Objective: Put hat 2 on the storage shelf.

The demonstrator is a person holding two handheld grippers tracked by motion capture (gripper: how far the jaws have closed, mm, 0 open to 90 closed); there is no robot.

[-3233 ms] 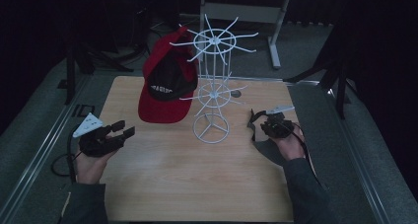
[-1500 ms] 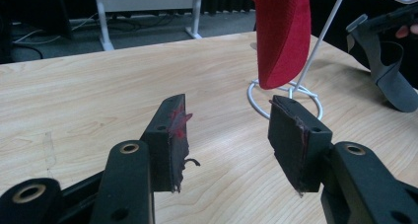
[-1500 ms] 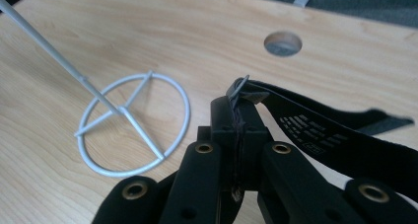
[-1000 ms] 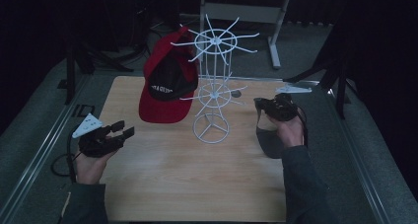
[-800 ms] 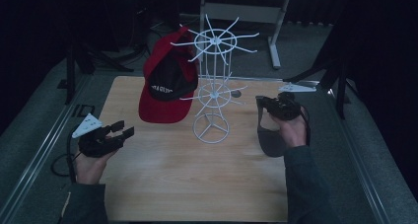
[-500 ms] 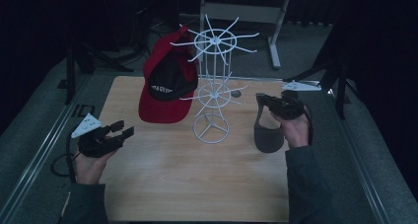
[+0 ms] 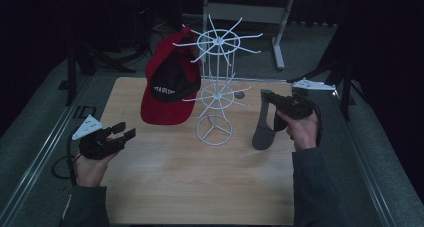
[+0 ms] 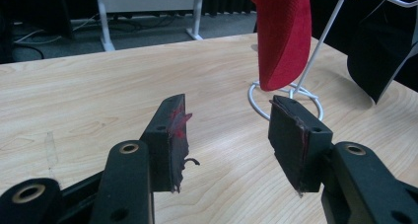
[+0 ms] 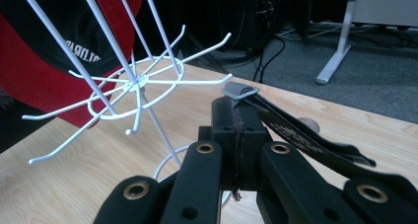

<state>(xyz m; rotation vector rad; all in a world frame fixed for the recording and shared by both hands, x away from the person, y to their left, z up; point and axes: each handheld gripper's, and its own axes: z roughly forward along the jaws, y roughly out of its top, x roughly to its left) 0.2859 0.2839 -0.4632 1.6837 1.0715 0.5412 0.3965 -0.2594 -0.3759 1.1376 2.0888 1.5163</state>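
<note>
Dim from the high view, only the pale wood table (image 7: 200,182) catching light while everything around it sinks into black. Both gripper views look brighter and sharp up close, with soft shadows on the wood.

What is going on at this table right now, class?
A person works with a gripper in each hand beside a white wire rack on a wooden table. The right gripper is shut on a dark grey cap, which hangs from its jaws to the right of the rack, its lower edge at the tabletop. The left gripper waits open and empty on the other side. A red and black cap already hangs on the rack.
</note>
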